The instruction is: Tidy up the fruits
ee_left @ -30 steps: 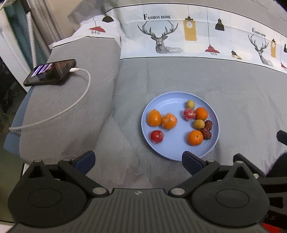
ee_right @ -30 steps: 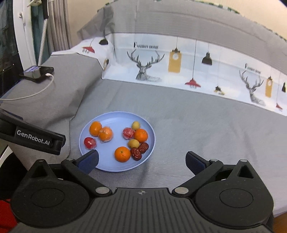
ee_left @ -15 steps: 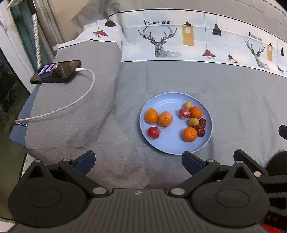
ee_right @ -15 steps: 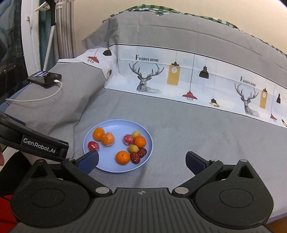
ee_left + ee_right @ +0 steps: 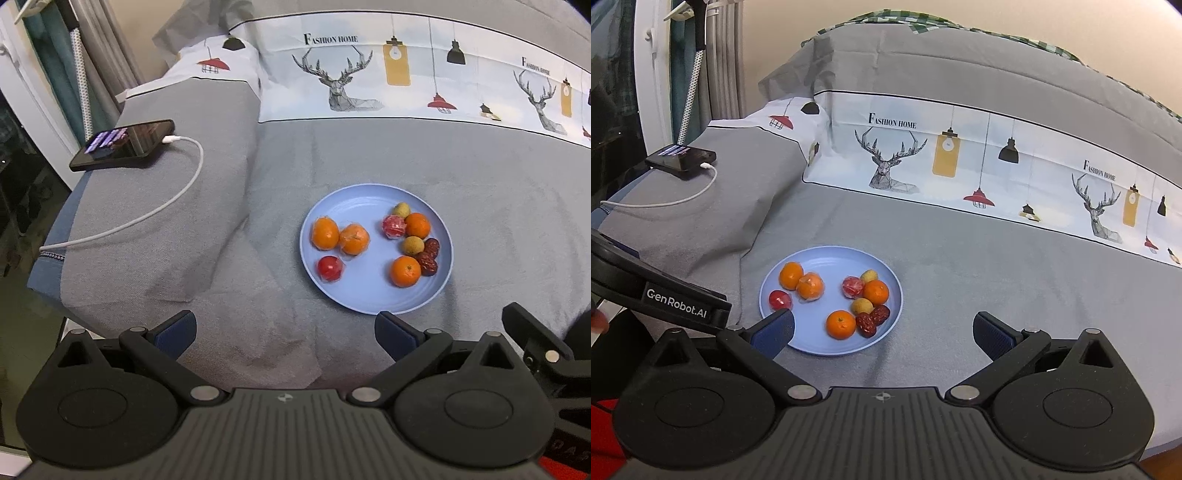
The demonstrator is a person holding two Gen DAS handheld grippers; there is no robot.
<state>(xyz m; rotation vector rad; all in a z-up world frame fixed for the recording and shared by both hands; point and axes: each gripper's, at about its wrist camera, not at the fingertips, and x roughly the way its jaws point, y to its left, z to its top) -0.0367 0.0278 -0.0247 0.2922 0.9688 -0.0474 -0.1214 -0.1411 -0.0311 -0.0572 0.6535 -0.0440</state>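
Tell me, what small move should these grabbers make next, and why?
Probably lower the right gripper toward the blue plate: both grippers are open and empty, the left gripper too, and the mixed fruit lies untouched.

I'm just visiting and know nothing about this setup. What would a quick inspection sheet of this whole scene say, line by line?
Surface: grey bedspread with a deer-print band, creased at left.
Job's things: blue plate holding three oranges, one wrapped orange, two red wrapped fruits, two yellowish fruits and two dark red dates.
Clutter: phone lying on the raised fold, screen lit.
Grippers: left hand-held gripper open, empty, short of the plate; right hand-held gripper open, empty, its left finger overlapping the plate's edge in view.
Cables: white charging cable plugged into the phone.
Surroundings: curtain and window frame at left.
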